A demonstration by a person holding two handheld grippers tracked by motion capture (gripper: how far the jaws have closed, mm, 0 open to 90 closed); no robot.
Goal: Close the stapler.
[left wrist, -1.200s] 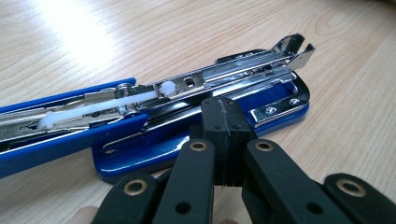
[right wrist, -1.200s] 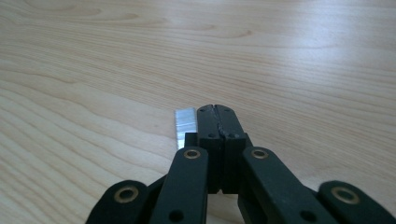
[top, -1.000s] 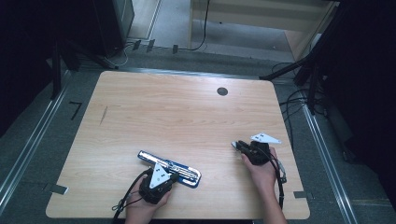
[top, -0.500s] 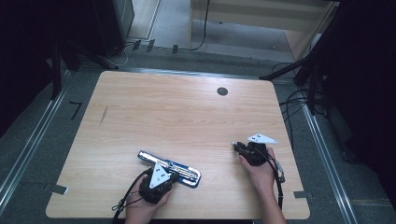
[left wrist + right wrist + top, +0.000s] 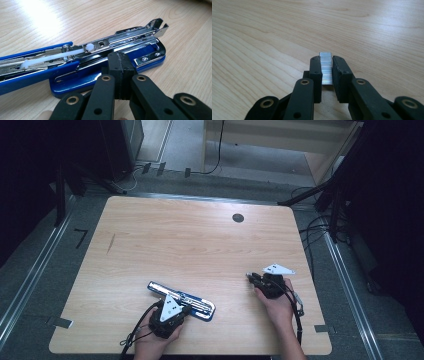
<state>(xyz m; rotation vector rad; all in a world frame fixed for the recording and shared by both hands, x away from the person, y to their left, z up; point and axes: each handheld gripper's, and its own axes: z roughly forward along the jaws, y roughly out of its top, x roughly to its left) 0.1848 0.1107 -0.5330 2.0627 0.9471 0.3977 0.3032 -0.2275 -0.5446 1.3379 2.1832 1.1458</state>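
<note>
Wooden table bears an opened blue stapler.

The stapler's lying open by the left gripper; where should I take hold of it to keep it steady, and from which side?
Grip the blue base of the stapler across its width, coming from the person's side where the left gripper sits shut. The base lies flat with long parallel edges, and that leaves the open chrome staple channel free for the staple strip held in the right gripper.
</note>
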